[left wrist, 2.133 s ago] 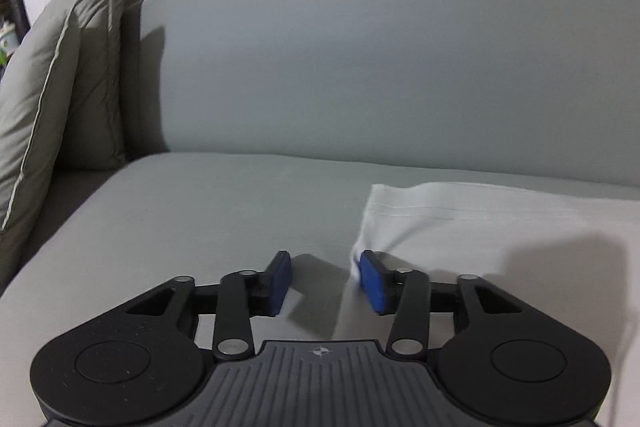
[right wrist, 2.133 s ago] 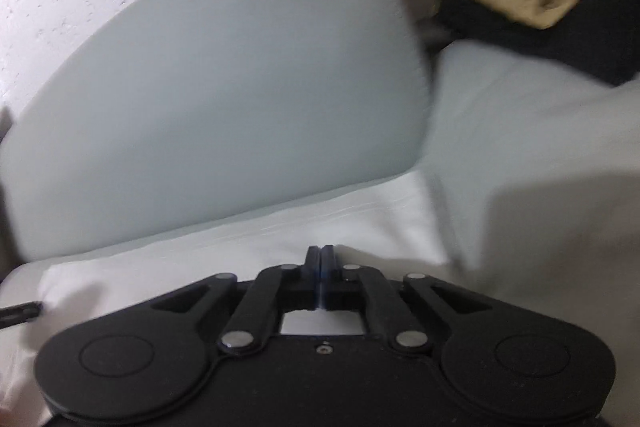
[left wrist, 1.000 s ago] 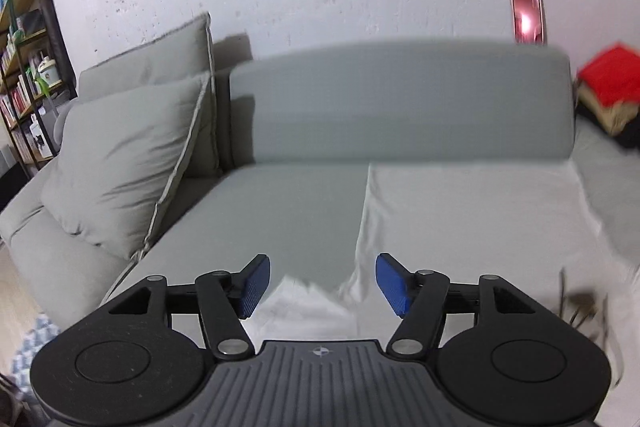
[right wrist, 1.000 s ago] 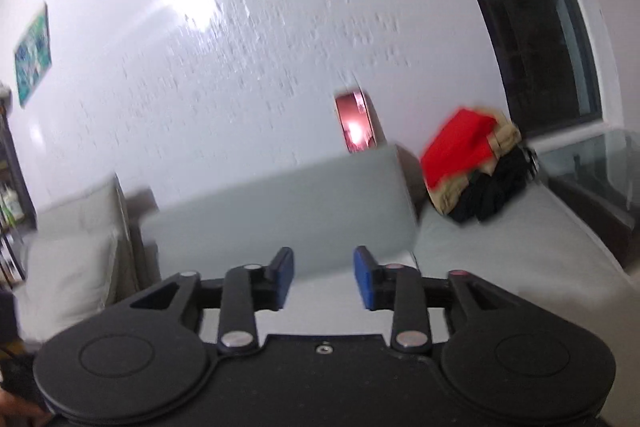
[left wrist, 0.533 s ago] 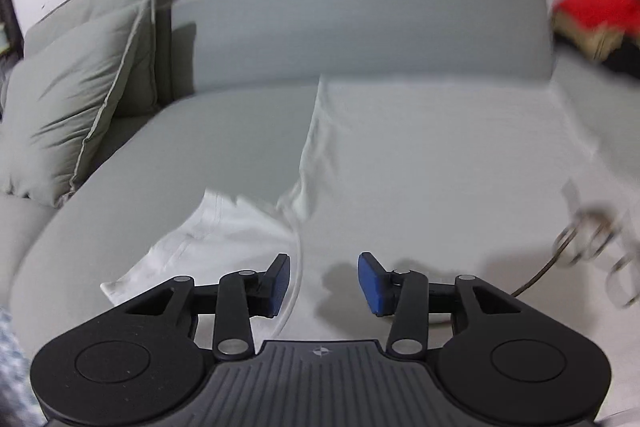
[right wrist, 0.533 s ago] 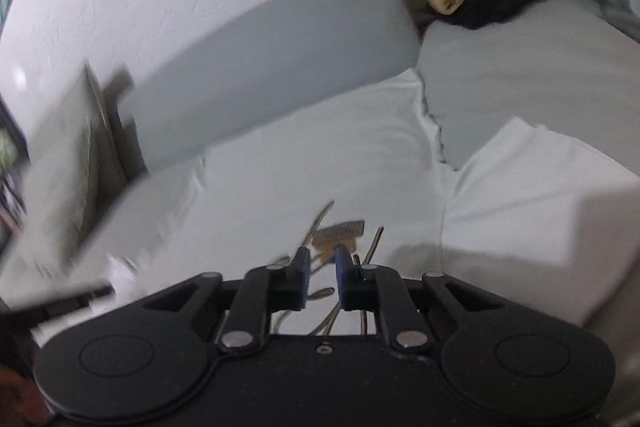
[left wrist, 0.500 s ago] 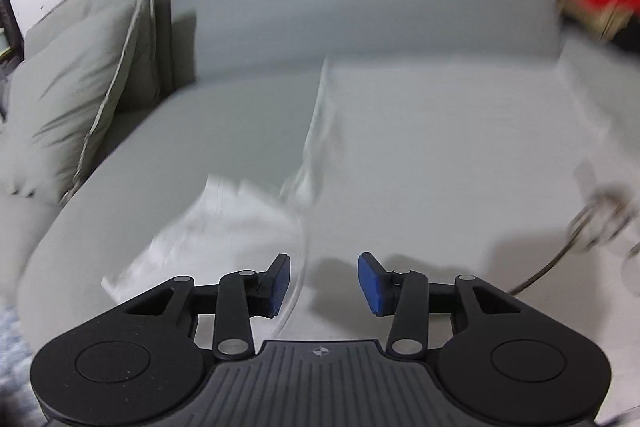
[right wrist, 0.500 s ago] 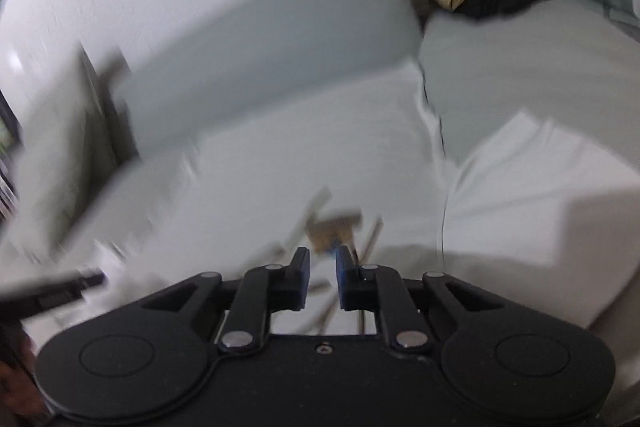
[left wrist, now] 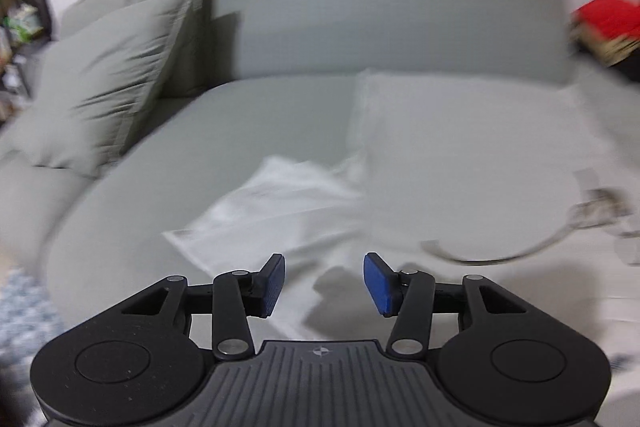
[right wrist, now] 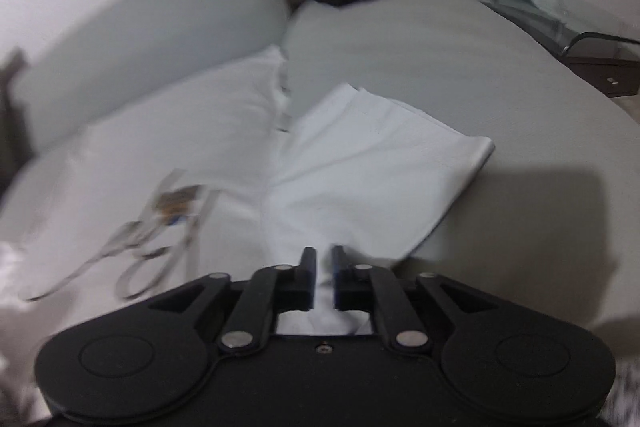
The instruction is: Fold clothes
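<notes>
White cotton garment [left wrist: 460,163] lies spread flat across the smooth grey sofa seat [left wrist: 240,119], its far hem just beside the backrest and one sleeve [left wrist: 272,203] reaching toward the seat's left edge. Bare seat stays open left of that sleeve. The left hand-held gripper [left wrist: 324,285] hangs released, blue pads wide apart over the near hem. The right hand-held gripper [right wrist: 323,277] has its jaws nearly together with white cloth between them; whether they pinch it, I cannot tell. Beyond it the other sleeve [right wrist: 372,163] lies flat, square-cornered.
</notes>
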The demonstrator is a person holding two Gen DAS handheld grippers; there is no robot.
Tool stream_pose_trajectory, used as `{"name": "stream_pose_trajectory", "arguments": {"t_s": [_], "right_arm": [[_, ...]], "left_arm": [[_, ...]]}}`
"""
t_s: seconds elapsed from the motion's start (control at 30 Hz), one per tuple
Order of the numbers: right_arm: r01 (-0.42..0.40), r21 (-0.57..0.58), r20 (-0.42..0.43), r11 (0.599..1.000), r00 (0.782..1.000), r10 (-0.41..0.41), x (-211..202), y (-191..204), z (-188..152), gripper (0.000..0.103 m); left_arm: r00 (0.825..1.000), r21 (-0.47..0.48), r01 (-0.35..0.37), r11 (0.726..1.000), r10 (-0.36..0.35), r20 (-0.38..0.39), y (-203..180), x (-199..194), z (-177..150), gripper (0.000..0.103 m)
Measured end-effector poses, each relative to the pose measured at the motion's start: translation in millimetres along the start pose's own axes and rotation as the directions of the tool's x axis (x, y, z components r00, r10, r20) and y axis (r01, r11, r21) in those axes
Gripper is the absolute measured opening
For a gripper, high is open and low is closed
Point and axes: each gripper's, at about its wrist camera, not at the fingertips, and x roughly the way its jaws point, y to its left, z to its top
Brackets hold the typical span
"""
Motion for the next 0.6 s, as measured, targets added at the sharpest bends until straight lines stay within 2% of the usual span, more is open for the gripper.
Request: {"name": "stream_pose_trajectory", "arguments": {"t_s": [0.07,0.1,0.2,0.3,0.37,0.43,0.47,0.53,0.6], "right_arm": [[-0.056,-0.033,0.02,0.998,0.998,0.057,-10,10,-5,0.015],[-0.084,-0.049,0.029,0.995,0.996,0.086,-16,14,-7,0.018],[-0.166,-0.101,0.053,0.981,0.984,0.172,-31,29,-14,0.021],[-0.238,-0.147,0.064,0.96,0.966,0.249,-42,44,-20,0.029],[-0.248,-0.158,0.03,0.956,0.966,0.255,-31,56,-19,0.029],[-0.228,-0.207,-0.017,0.952,0.973,0.229,-24,68,-23,0.029],[-0.215,-0.242,-0.046,0.946,0.977,0.21,-21,73,-27,0.026],[-0.187,-0.317,-0.063,0.93,0.982,0.176,-23,79,-36,0.025],[-0.175,-0.336,-0.076,0.925,0.984,0.159,-34,76,-43,0.018]], "left_arm": [[0.995,0.016,0.092,0.996,-0.092,0.036,-11,-14,-7,0.049],[0.992,0.047,0.115,0.992,-0.117,0.053,-21,-17,-8,0.049],[0.985,0.148,0.13,0.98,-0.145,0.089,-55,-11,-7,0.053],[0.986,0.199,0.149,0.968,-0.16,0.038,-79,3,-7,0.053],[0.986,0.233,0.164,0.959,-0.167,-0.01,-91,9,-10,0.053],[0.987,0.322,0.157,0.934,-0.137,-0.083,-104,13,-21,0.053],[0.989,0.36,0.149,0.921,-0.132,-0.072,-106,8,-26,0.052],[0.991,0.43,0.134,0.893,-0.124,-0.051,-108,-3,-34,0.036],[0.983,0.434,0.184,0.882,-0.165,-0.081,-98,-18,-43,0.033]]}}
